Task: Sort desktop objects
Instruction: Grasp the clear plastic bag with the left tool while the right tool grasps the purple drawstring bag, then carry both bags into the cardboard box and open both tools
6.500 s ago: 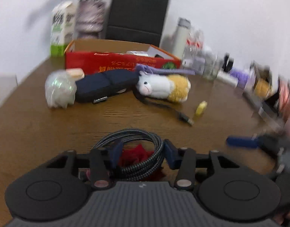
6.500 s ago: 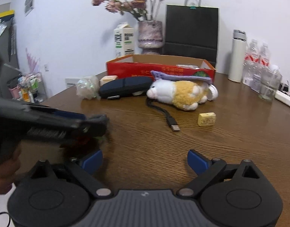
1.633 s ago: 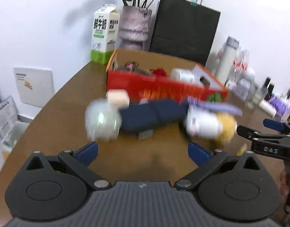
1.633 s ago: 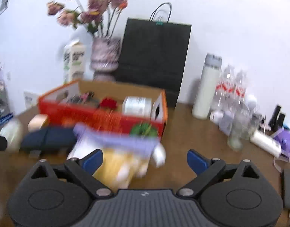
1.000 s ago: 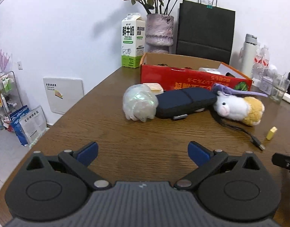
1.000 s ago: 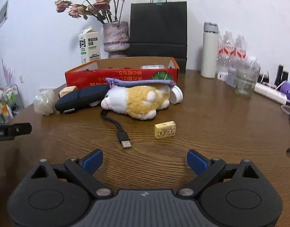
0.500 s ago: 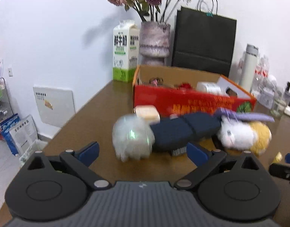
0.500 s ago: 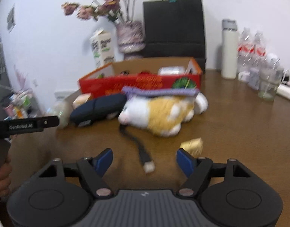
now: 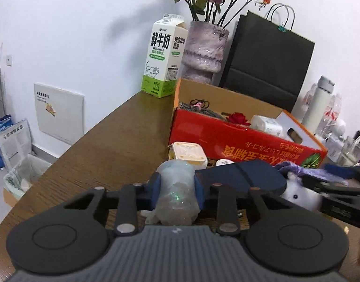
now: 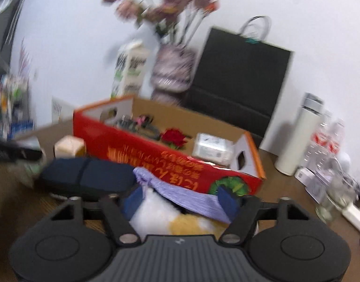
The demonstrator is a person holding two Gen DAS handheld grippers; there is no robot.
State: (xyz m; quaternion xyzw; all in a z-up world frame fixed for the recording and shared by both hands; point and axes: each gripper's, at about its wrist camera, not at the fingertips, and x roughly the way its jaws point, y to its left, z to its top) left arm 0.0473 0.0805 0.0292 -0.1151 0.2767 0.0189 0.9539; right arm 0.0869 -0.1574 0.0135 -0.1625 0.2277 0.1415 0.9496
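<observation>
2 grippers had closed in within half a second: the left gripper [image 9: 176, 186], spread wide before, now pinched the clear toy [image 9: 176, 197] on the table [image 9: 114, 145], while the right gripper [image 10: 181, 198] straddled the plush toy [image 10: 154, 213], jaws still apart. Sorting was moving on, since 1 red box [image 9: 238, 138] already held 1 cable, 1 rose and 1 roll.

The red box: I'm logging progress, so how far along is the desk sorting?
Done: the red box already holds a coiled cable, red rose and tissue pack. In hand: left gripper clamps the clear wad; right gripper straddles the plush toy. Left: navy case, cream cube.
</observation>
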